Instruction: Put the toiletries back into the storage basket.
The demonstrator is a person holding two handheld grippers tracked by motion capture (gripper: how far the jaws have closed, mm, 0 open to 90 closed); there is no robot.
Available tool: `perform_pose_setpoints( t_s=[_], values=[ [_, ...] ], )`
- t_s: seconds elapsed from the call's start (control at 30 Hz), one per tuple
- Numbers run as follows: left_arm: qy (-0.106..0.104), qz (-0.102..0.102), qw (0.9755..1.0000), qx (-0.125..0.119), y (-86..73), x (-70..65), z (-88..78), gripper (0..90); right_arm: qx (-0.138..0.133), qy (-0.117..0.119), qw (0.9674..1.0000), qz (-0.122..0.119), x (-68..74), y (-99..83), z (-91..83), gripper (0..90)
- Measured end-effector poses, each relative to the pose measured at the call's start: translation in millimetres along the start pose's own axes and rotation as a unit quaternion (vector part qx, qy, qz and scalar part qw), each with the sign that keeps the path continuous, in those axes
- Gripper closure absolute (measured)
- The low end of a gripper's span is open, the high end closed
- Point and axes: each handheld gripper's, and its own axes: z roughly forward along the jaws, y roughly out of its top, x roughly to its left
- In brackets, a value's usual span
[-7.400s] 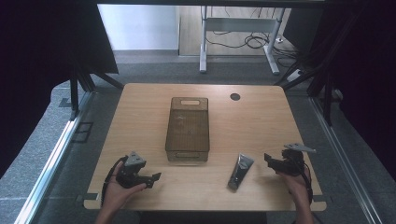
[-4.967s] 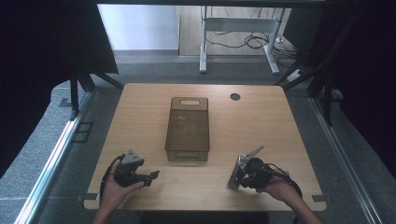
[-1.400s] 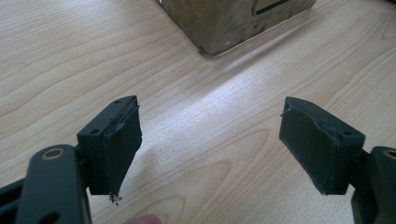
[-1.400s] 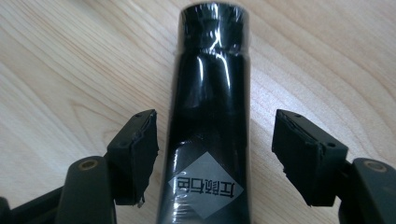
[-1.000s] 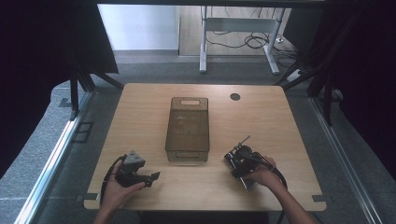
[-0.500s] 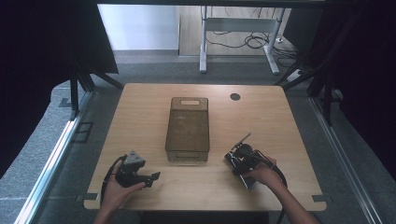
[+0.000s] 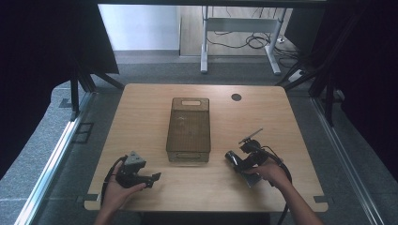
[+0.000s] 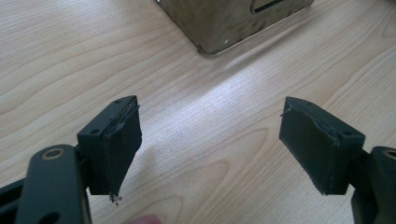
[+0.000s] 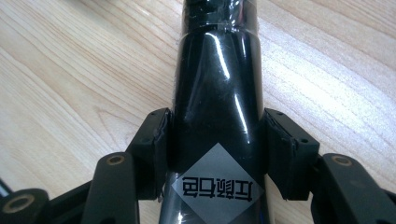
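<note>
**Right jaws on the black tube, left jaws wide**

Here, at the near left of the desk [image 7: 141, 108]: left hand-held gripper [image 7: 152, 177], in the person's left hand [image 7: 117, 192], low over the wood, grey three-cornered plate on top, cable looping off its left side. In the left gripper view, left hand-held gripper [image 8: 205, 144] spread wide, bare wood grain between the pads, nothing held; corner of the basket [image 8: 233, 18] up ahead, apart from the jaws.

Mid-desk: translucent brown basket [image 7: 188, 129], long and narrow, slot handles at either end, near end about level with both hand-held grippers. Further back and right, a small round dark hole [image 7: 236, 97] in the desktop.

Near right: right hand-held gripper [image 7: 244, 164], in the right hand [image 7: 270, 173], set on a glossy black tube [image 7: 233, 158] lying on the wood just right of the basket's near end. In the right gripper view, right hand-held gripper [image 9: 215, 149] just closing in, a pad against each side of the black tube [image 9: 217, 93]; grey diamond label [image 9: 217, 186] with dark characters between the jaws; tube running up and away from the camera.
</note>
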Motion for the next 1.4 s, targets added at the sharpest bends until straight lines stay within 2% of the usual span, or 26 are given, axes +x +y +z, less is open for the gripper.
perform_pose_setpoints(
  t_s=[0.2, 0.37, 0.6, 0.63, 0.77, 1.17, 1.4],
  values=[
    [0.0, -0.001, 1.0, 0.001, 0.0, 0.1, 0.5, 21.2, 0.004, -0.014, 0.9999, -0.008, 0.2, -1.8, 2.5, 45.2],
    [0.0, 0.0, 1.0, -0.002, 0.2, -0.2, -1.0, 21.2, 0.019, -0.022, 0.9994, -0.02, 2.9, -1.7, 9.9, 45.3],
    [0.001, -0.002, 1.0, -0.001, -0.2, 1.5, -0.6, 21.2, 0.004, 0.01, 0.9999, -0.002, -1.2, -1.2, 7.8, 46.2],
    [0.001, -0.002, 1.0, -0.001, -0.2, 1.5, -0.6, 21.2, 0.003, 0.018, 0.9998, 0.007, -2.2, -1.2, 6.7, 46.3],
    [0.001, -0.002, 1.0, -0.001, -0.2, 1.5, -0.9, 21.2, -0.008, 0.039, 0.9991, 0.016, -4.3, -1.2, 0.9, 46.5],
    [0.0, -0.002, 1.0, -0.003, 0.0, 1.7, -1.7, 21.2, -0.04, 0.057, 0.9973, 0.024, -6.2, 4.2, -21.1, 46.5],
    [-0.001, 0.002, 1.0, -0.004, 0.4, 1.8, -2.4, 21.2, -0.075, 0.074, 0.9939, 0.033, -3.8, 15.9, -42.2, 46.5]
  ],
)
